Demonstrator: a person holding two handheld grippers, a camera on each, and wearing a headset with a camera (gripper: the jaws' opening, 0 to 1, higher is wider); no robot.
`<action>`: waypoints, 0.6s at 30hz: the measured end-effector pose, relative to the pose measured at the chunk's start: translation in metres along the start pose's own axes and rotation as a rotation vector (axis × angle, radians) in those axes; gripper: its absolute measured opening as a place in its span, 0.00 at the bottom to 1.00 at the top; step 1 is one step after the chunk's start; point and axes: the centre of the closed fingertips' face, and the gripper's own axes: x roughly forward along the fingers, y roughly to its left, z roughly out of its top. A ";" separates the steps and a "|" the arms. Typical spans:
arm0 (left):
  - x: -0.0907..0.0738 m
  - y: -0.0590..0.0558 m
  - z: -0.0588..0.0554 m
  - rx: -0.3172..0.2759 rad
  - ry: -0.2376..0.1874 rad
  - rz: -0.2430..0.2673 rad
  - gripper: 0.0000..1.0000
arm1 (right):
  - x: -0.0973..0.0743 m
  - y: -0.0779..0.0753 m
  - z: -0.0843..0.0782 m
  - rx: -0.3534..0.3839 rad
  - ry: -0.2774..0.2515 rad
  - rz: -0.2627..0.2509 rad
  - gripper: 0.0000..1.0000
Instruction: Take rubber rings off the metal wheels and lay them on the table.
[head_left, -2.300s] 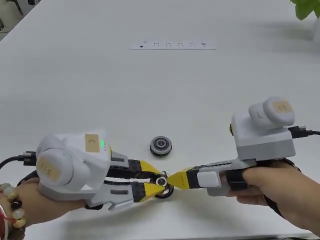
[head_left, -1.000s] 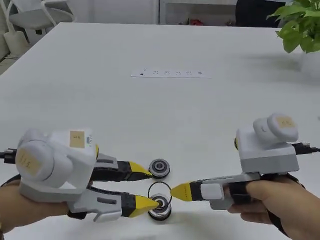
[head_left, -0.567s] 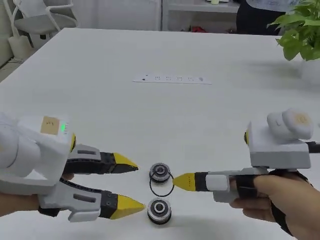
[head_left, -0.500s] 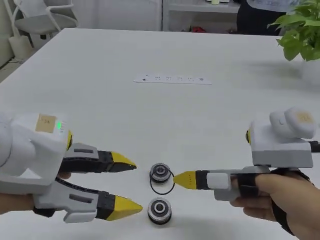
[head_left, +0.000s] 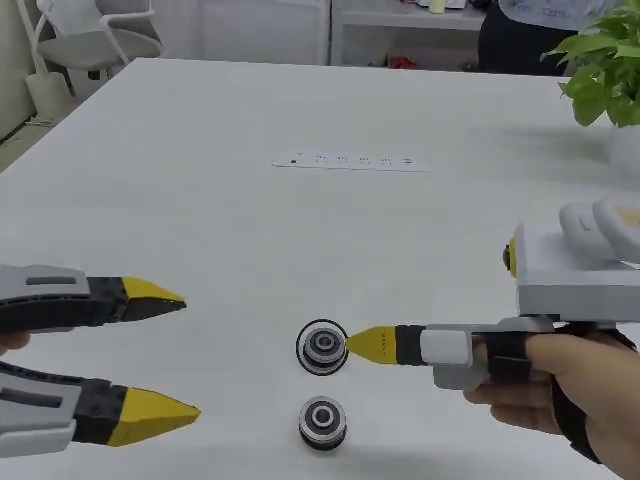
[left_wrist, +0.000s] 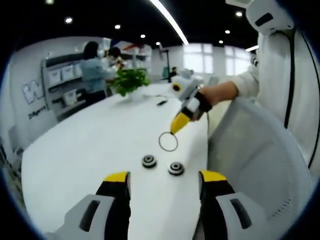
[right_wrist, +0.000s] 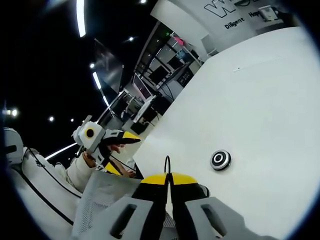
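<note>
Two yellow-tipped jaws of the left gripper (head_left: 190, 355) are closest to the person. They are wide open and hold nothing. A moment ago they were at the near wheel; now they have pulled back from it.

Just past them, the near wheel (head_left: 322, 421) lies flat on the table (head_left: 300, 230). Its rim looks bare and shiny, so I think its ring is off.

A bit farther on, the right gripper (head_left: 352, 345) has its jaws shut tight on the rubber ring (left_wrist: 159, 142). The ring is thin, black and round, like a loop of string, and it sticks out from the tip of the jaws. From above it seems to circle the far wheel (head_left: 322, 346). In the left gripper view it is off to one side of both wheels. I cannot tell if it touches the table yet.

So this ring only needs laying down on a bare spot. The far wheel has a dark edge, so it may still wear its own ring.

Far back lie a white power strip (head_left: 350, 161) and a green plant (head_left: 600, 70).
</note>
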 end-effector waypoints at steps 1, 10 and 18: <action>-0.006 0.002 -0.002 -0.009 -0.004 0.018 0.56 | 0.000 0.002 0.001 0.002 0.000 0.004 0.00; -0.044 0.015 -0.023 -0.091 -0.024 0.154 0.60 | 0.009 0.035 0.013 -0.016 0.022 0.042 0.00; -0.063 0.019 -0.034 -0.125 -0.026 0.219 0.60 | 0.025 0.057 0.018 -0.052 0.067 0.087 0.00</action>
